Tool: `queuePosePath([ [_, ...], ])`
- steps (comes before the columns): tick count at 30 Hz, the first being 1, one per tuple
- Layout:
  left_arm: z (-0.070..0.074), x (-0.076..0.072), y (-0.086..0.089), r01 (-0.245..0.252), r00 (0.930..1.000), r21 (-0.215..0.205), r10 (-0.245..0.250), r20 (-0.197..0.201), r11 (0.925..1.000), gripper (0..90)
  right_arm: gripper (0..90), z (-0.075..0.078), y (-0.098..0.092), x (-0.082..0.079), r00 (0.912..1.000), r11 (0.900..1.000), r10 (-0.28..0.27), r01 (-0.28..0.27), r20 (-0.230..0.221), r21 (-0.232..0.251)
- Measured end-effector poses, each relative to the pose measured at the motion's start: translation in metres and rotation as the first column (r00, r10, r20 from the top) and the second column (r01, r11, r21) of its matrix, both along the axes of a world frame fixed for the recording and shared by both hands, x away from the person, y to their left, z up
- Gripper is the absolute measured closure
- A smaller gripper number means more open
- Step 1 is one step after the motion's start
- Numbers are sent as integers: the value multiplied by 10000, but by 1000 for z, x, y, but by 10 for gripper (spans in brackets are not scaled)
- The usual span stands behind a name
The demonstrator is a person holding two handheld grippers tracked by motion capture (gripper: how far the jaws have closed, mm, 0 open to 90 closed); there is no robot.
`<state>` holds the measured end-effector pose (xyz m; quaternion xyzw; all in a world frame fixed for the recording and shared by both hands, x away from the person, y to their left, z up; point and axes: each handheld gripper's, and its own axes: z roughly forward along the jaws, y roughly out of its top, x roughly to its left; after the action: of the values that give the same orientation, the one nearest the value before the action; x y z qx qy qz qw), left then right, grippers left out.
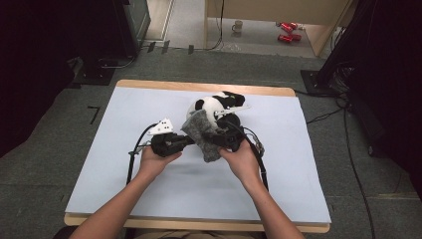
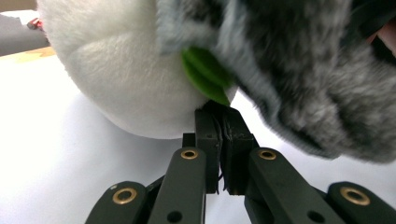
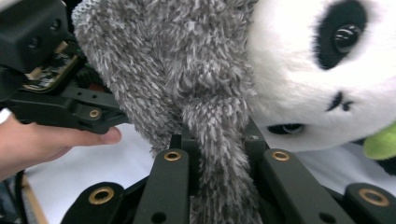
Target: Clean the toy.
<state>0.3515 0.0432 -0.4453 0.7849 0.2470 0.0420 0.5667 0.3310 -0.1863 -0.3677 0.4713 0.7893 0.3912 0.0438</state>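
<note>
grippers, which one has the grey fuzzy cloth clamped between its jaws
The right gripper: a fold of the grey fuzzy cloth runs down between its jaws. The left gripper has its jaws shut together below the toy panda, with no cloth seen between them.

Both grippers matte black: left gripper [image 1: 185, 141], right gripper [image 1: 213, 137]. Brass-coloured rivets on the jaw links. Left carries a grey three-cornered plate [image 1: 161, 127] with dark dots. Black cables trail near-side. Forearms bare, no sleeves.

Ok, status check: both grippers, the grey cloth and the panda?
Left gripper and right gripper shut on grey fuzzy cloth. Cloth held up against plush panda. Nothing in the way.
</note>
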Motion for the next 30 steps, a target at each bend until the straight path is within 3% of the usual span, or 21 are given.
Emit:
queuePosePath([
  [7,0,-2,-4,41,9998,139,-44,169,9999,879,787,31,-9,-2,9979,9955,-328,276,556,910],
  [12,0,-3,-6,121,9997,200,-125,218,9997,879,782,44,7,11,9966,9924,-523,448,635,1145],
  [15,0,-4,-7,130,9995,257,-137,298,9996,879,781,44,21,19,9971,9935,-532,473,549,1037],
  [19,1,-5,-6,128,9995,413,-140,300,9991,879,783,29,34,30,9982,9983,-538,532,278,235],
  [30,-1,-4,-5,204,9998,486,-204,-5,9986,877,788,13,23,17,9996,9997,-243,243,108,-26],
])
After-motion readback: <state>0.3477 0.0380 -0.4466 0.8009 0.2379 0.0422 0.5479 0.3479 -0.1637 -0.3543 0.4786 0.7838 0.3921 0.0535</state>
